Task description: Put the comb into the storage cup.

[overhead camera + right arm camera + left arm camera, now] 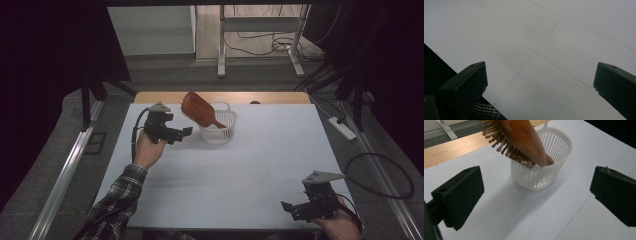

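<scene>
A brown wooden hairbrush [199, 110] [521, 141] stands handle-down in a white slotted basket [224, 131] [541, 173] at the table's far middle, its bristled head leaning out to the left. My left gripper [186, 133] [536, 197] hovers just left of the basket, open, with nothing between its jaws. My right gripper [289, 207] [540, 86] is at the near right corner of the table, open over bare white surface.
The white table top [240, 170] is marked with thin seam lines. A wooden strip [160, 96] runs along its far edge. A plaid sleeve [120, 200] comes in at the bottom left. Cables [380, 175] lie on the floor to the right.
</scene>
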### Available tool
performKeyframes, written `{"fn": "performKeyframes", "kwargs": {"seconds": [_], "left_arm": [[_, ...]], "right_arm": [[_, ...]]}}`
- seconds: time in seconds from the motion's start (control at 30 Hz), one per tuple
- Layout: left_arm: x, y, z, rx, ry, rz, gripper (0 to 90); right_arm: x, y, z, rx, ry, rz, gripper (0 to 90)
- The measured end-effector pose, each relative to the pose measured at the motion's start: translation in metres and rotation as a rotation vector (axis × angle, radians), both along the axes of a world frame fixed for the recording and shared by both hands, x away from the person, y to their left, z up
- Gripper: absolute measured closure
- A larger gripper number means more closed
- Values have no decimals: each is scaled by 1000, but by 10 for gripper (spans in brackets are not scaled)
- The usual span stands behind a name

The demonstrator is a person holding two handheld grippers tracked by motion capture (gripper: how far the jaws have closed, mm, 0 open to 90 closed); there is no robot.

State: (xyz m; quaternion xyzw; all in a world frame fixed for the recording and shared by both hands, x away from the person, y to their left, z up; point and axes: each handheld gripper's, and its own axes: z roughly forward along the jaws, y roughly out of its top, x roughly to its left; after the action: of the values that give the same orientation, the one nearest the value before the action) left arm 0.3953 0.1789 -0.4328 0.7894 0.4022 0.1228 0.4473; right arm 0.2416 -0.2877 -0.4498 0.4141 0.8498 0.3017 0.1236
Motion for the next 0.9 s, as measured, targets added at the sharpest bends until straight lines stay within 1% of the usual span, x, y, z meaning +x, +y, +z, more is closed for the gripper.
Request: {"fn": "performKeyframes", "kwargs": {"seconds": [0.1, 0.4, 0.57, 0.9], "left_arm": [[-2, 1, -2, 17, -3, -9, 6], [-6, 5, -6, 9, 11, -35, 8], [-11, 5, -7, 23, 13, -40, 5], [-24, 12, -12, 29, 23, -38, 0]], "right_arm": [[0, 0, 0, 0, 0, 0, 0], [0, 0, 0, 0, 0, -1, 0], [0, 0, 0, 0, 0, 0, 0], [0, 0, 0, 0, -3, -1, 0]]}}
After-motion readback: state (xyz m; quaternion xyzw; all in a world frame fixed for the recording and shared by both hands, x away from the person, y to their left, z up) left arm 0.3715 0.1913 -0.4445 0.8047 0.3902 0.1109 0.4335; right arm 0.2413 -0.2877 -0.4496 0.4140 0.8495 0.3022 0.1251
